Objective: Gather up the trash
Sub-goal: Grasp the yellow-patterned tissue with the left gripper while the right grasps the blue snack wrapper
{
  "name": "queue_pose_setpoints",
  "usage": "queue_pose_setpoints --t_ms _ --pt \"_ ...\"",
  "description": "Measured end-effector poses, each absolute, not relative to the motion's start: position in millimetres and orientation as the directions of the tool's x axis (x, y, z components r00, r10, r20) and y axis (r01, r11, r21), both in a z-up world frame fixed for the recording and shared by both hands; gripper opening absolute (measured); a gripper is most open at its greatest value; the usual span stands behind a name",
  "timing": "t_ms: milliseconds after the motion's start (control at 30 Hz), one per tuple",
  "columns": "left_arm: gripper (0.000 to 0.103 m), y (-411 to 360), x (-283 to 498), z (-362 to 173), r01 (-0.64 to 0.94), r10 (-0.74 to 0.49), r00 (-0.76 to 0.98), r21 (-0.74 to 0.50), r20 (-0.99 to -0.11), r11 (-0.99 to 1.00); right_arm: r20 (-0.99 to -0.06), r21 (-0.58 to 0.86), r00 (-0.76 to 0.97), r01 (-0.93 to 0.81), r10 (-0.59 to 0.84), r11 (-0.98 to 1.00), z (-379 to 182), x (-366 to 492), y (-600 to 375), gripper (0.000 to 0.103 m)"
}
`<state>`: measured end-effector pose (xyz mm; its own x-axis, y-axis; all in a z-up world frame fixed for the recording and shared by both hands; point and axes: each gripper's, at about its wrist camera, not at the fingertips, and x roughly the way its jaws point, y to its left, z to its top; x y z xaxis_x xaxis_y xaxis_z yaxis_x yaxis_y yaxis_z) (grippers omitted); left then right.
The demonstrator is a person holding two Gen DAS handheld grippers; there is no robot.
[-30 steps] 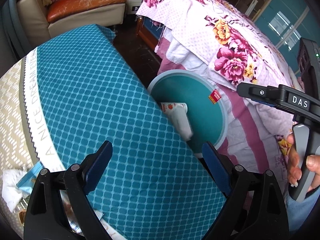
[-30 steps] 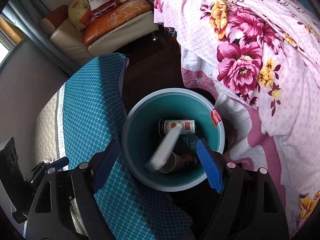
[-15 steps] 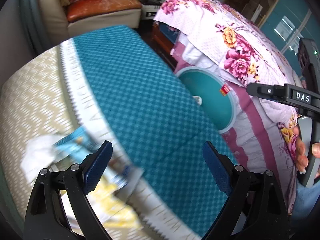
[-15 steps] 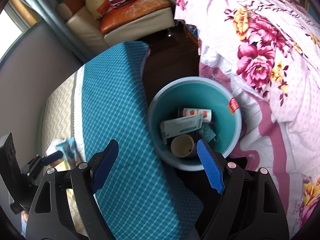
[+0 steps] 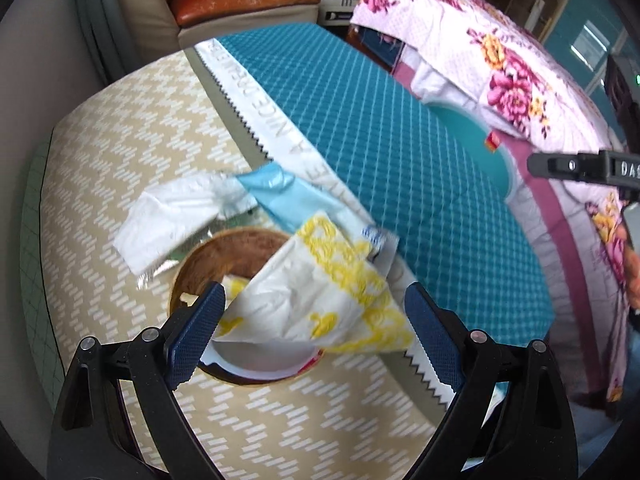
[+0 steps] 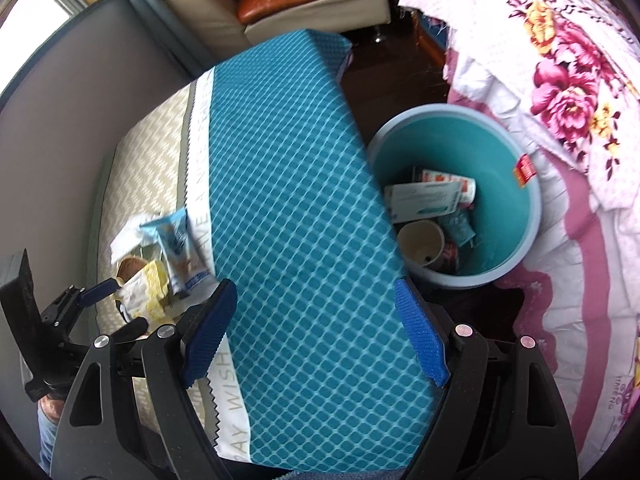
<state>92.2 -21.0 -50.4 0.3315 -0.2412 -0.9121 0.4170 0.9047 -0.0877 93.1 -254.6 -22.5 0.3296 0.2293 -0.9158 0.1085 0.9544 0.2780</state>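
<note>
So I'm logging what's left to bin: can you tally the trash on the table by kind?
Wrappers or packets: 3: white wrapper, light blue packet, yellow and white wrapper
Cups or tubs: 2: brown cup, white tub
Total: 5
The pieces overlap, so more may lie hidden underneath.

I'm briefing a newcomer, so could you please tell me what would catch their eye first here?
Probably the heap of crumpled wrappers over a brown bowl on the beige side of the table, beneath the open left hand-held gripper. Next, the teal bin beside the floral bedspread, already holding trash.
</note>
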Motion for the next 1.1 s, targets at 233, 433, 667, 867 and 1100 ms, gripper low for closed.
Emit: queue_pose_setpoints --t_ms 233,433,667,867,1100 --pt "0.092 -24 92 -67 0.429 -0.224 0.319 -0.071 -0.921 0.901 -0.92 0.28 0.314 0.108 0.234 0.954 -28 95 -246 0.077" --pt "0.084 -26 89 -75 0.435 -0.224 0.325 -0.065 -0.919 0.898 -0.923 0.288 0.297 0.117 0.243 0.95 -36 97 -246 0.077" --pt "0.046 -21 90 -80 0.403 -0.241 0.303 -0.106 -0.922 0.909 -0.926 0.296 0.278 0.11 0.256 0.949 -43 97 -245 0.077" --pt "0.021 -16 82 -70 0.378 -0.282 0.32 -0.151 -0.904 0.913 -0.928 0.293 0.27 0.11 0.255 0.95 -47 97 -244 0.077" --pt "0.016 7 79 -33 0.339 -0.354 0.379 -0.228 -0.855 0.913 -0.93 0.296 0.252 0.082 0.268 0.952 -48 102 -230 0.077"
